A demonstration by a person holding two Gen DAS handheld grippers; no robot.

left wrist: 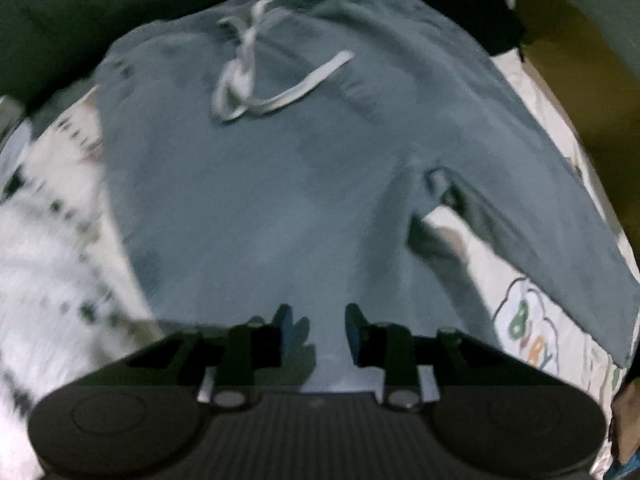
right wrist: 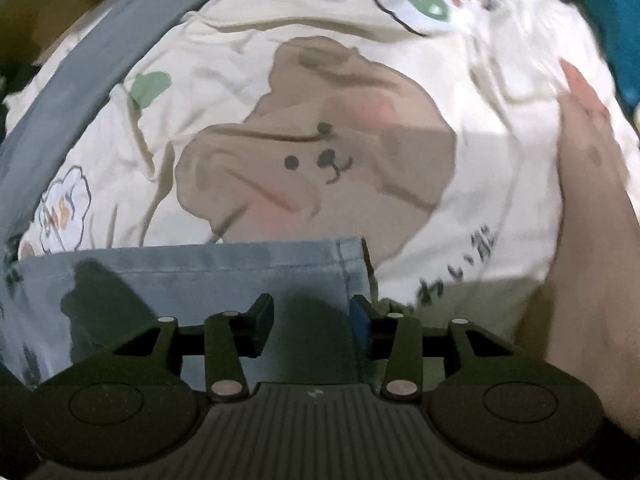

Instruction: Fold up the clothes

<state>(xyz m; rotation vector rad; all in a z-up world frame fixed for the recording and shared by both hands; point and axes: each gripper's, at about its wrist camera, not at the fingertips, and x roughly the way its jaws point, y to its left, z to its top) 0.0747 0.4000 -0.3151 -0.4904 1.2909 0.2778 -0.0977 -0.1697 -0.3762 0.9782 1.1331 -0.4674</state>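
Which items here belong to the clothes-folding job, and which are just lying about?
Belongs to the job:
- blue-grey trousers with white drawstring
- left hand-held gripper, open
- right hand-held gripper, open over a trouser hem

Just lying about:
- bear-print sheet underneath
- dark garment beyond the waistband

Both wrist cams look down close: left over the grey-blue drawstring sweatpants (left wrist: 280, 184), right over their hem (right wrist: 192, 268), sharing the cream cartoon-print bedsheet (right wrist: 460, 184).

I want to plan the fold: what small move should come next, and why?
Probably close the right gripper on the trouser leg's hem. Its jaws are open with the hem between the fingertips. The blue sweatpants lie spread flat on the printed sheet, not yet folded.
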